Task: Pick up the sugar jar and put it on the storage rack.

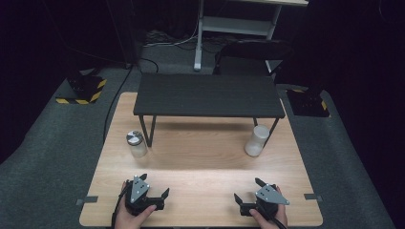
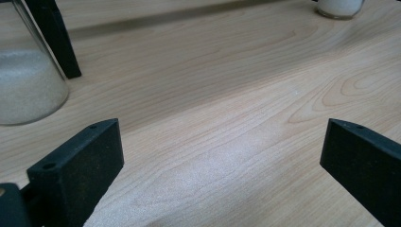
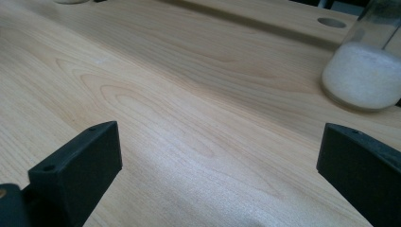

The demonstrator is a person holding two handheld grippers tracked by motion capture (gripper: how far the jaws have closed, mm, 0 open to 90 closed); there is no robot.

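Two jars are the work here. The capped jar (image 1: 136, 143) with the metal lid stands ahead of the left gripper (image 1: 154, 187), a little toward its outer side, right beside the front left leg of the black shelf (image 1: 207, 95). The open jar (image 1: 257, 140), no lid visible, half full of white grains, stands ahead of the right gripper (image 1: 248, 191), close to the shelf's front right leg.

Both grippers sit low at the near edge of the table (image 1: 200, 157), jaws spread wide, nothing between them; bare wood between the pads in both gripper views.

Risks, as a judgement: the open jar would spill grains if a jaw nudges it sideways or tips it on lift. The capped jar is glass, smooth, could slip or knock against the shelf leg just next to it. The shelf top overhangs close behind both jars, so a high reach forward may hit its edge.

Room: wide clear wood between grippers and jars, and between the two jars. Table edges lie close behind the hands and off to each outer side.
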